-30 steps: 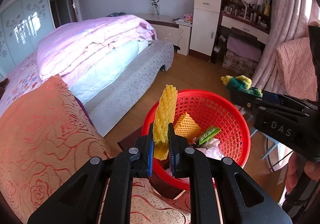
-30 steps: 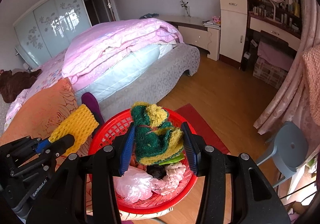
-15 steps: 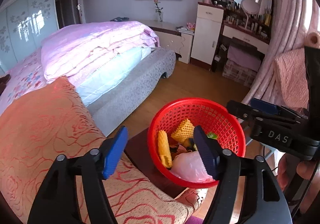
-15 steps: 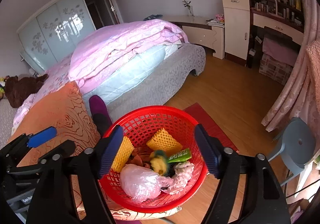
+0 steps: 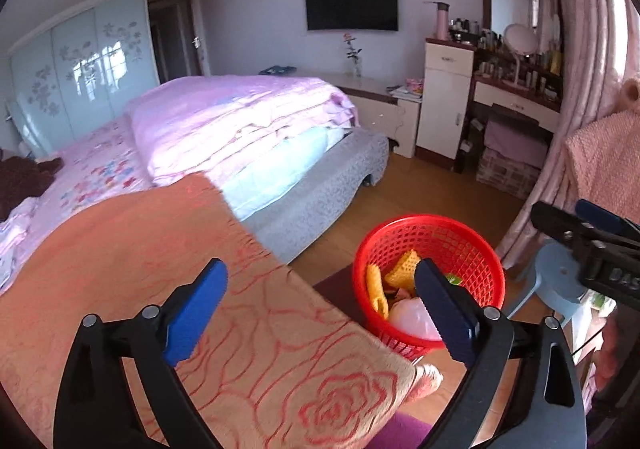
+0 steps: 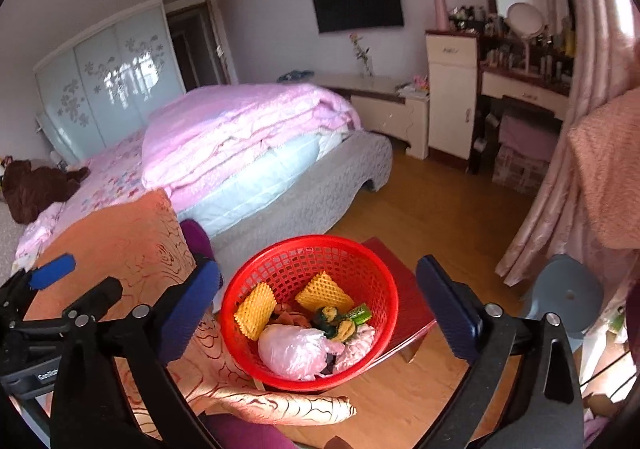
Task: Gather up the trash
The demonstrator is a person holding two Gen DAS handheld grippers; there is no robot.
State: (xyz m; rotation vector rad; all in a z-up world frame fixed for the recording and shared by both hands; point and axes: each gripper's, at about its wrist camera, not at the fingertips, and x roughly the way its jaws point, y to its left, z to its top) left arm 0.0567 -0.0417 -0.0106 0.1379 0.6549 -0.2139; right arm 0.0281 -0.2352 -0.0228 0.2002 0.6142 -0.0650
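Observation:
A red mesh basket (image 6: 304,253) stands on a low dark-red table (image 6: 408,309). Inside lie two yellow foam nets (image 6: 254,309), a green-and-yellow scrubber (image 6: 334,321), a green wrapper (image 6: 358,313) and a white plastic bag (image 6: 296,349). My right gripper (image 6: 318,269) hovers above and behind the basket, its jaws opening wide and holding nothing. In the left wrist view the basket (image 5: 472,249) sits lower right, with a foam net (image 5: 376,289) and the bag (image 5: 408,315) showing. My left gripper (image 5: 320,277) hangs over the cushion edge, jaws opening, nothing held.
An orange rose-patterned cushion (image 5: 180,269) lies left of the basket. Beyond it is a bed with a pink quilt (image 6: 248,129). A blue-grey stool (image 6: 568,293) and pink curtains (image 6: 560,209) stand to the right. Wooden floor (image 6: 440,201) runs toward a dresser at the back.
The left gripper let go of the yellow foam net and the right let go of the green-and-yellow scrubber; both lie in the basket. Both grippers opened wide and drew up and back.

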